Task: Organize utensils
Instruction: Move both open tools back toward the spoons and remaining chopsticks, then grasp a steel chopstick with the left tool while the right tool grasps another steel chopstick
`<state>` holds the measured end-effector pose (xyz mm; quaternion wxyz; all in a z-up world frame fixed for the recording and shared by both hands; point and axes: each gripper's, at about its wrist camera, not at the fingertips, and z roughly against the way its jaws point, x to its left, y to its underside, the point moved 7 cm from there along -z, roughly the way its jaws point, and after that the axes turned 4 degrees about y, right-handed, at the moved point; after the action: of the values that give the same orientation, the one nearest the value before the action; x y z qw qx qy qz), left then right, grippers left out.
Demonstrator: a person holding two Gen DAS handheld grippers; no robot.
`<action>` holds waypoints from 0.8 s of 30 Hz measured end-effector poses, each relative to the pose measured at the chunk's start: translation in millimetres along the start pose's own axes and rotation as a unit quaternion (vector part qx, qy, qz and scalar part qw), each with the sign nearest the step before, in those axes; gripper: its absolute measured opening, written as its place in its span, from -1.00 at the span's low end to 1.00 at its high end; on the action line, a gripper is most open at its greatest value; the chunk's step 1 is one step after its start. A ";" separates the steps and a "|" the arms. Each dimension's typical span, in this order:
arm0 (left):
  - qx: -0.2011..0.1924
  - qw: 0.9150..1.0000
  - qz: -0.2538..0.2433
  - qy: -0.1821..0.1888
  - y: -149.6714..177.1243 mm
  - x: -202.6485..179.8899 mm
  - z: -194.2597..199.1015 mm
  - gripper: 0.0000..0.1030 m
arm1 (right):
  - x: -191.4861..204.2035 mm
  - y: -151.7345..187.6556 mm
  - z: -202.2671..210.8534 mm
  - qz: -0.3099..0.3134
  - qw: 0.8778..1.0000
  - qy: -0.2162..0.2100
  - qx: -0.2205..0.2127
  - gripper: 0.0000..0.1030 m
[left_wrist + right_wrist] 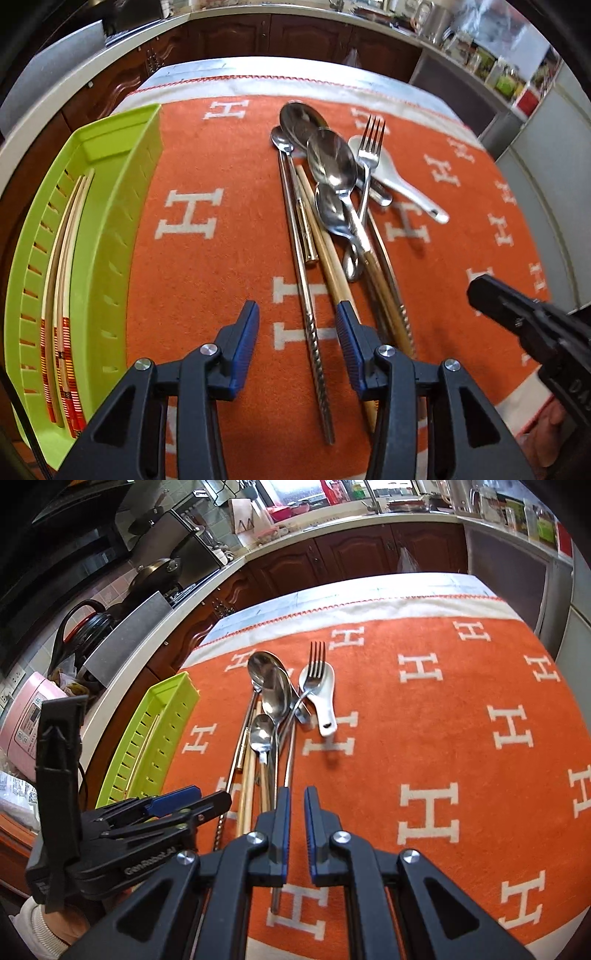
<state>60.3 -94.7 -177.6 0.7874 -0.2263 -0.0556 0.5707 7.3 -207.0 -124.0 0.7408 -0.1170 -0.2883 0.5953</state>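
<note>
Left wrist view: our left gripper [297, 314] hangs over the near end of the utensil pile [332, 206] on the orange cloth [207, 155], jaws spread wide and empty; the twisted metal chopstick [314, 332] runs between the pads, touched by neither as far as we can tell. The wooden chopstick [330, 258] passes just under the right pad. The green tray [122, 206] sits left of the pile and already holds a pair of patterned chopsticks [61, 295]. We judge sorting is at an early stage: chopsticks first, spoons and fork [371, 147] untouched. Right wrist view: our right gripper [296, 805] hovers over the same handle ends, jaws parted by a narrow gap, holding nothing. The white ceramic spoon [321, 698] lies under the fork's tines. Next move, in our estimate: lower the left jaws around one chopstick only, close, then carry to the tray.
</note>
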 end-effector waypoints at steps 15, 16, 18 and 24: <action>-0.025 0.998 -0.025 -0.052 -2.2 -0.4 -1.9 -0.87 | -3.0 8.2 -20.8 -0.006 0.999 -0.021 0.027 -0.86; -0.026 0.998 -0.024 -0.051 -2.6 0.0 -1.7 -0.88 | -3.3 8.4 -21.3 -0.006 0.999 -0.022 0.028 -0.86; -0.028 0.998 -0.019 -0.046 -3.8 2.4 -1.0 -0.92 | -2.2 8.3 -22.7 -0.006 0.999 -0.023 0.030 -0.86; -0.030 0.999 -0.002 -0.027 -0.7 10.3 2.4 -0.94 | 1.1 7.0 -26.2 -0.004 0.999 -0.027 0.033 -0.74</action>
<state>63.5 -84.7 -176.9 0.7793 -0.2346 -0.0940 0.5734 16.6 -199.7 -148.4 0.7388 -0.0755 -0.2888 0.6042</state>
